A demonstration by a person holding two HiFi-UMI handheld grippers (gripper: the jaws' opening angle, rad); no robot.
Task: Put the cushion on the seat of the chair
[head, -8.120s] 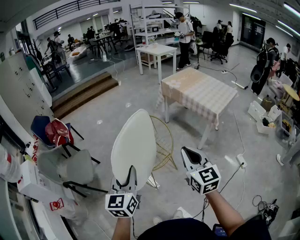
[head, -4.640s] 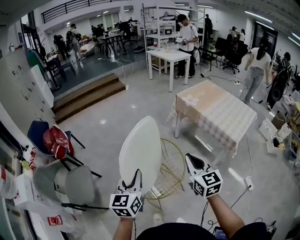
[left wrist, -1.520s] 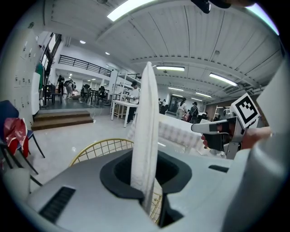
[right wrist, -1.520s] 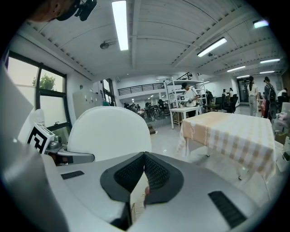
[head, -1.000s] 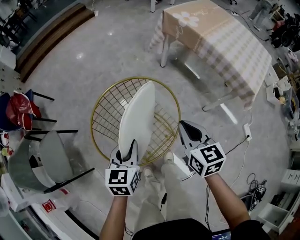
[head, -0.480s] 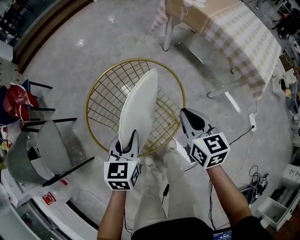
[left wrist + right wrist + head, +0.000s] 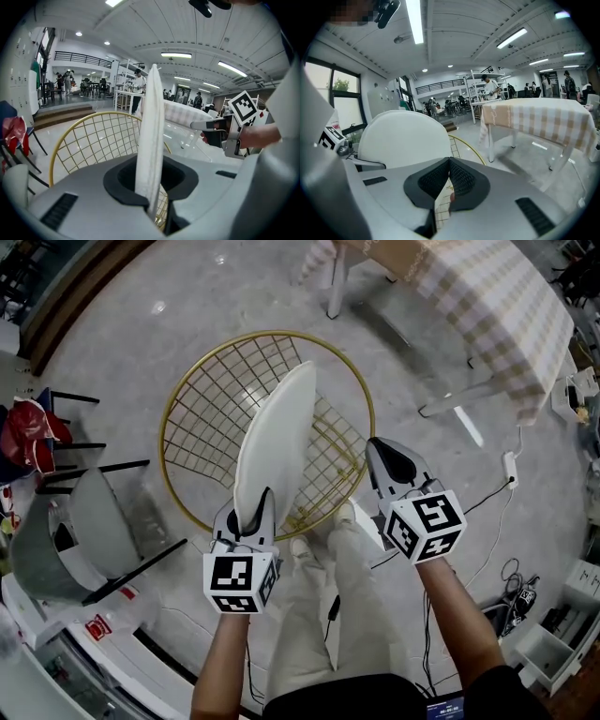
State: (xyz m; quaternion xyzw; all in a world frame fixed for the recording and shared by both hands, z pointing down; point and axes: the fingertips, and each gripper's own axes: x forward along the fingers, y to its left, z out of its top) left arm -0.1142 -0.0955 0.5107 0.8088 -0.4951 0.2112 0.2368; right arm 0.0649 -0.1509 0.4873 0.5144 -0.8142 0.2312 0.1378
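A white oval cushion (image 7: 277, 442) stands on edge over the gold wire chair (image 7: 187, 390), seen from above in the head view. My left gripper (image 7: 251, 512) is shut on the cushion's near edge; in the left gripper view the cushion (image 7: 151, 140) rises upright between the jaws, with the chair's wire shell (image 7: 89, 140) behind it. My right gripper (image 7: 384, 451) is to the right of the cushion, shut and holding nothing, over the chair's right rim. The right gripper view shows the cushion's broad face (image 7: 405, 138) and a bit of the chair rim (image 7: 465, 142).
A table with a checked cloth (image 7: 497, 296) stands beyond the chair at the upper right. A grey chair (image 7: 56, 531) and a red bag (image 7: 21, 442) are to the left. The person's legs (image 7: 319, 615) are just in front of the chair. A power strip (image 7: 509, 468) lies on the floor at right.
Both grippers and the cushion have sunk toward the wire chair, which now fills more of the head view. The left grip on the cushion is unchanged.
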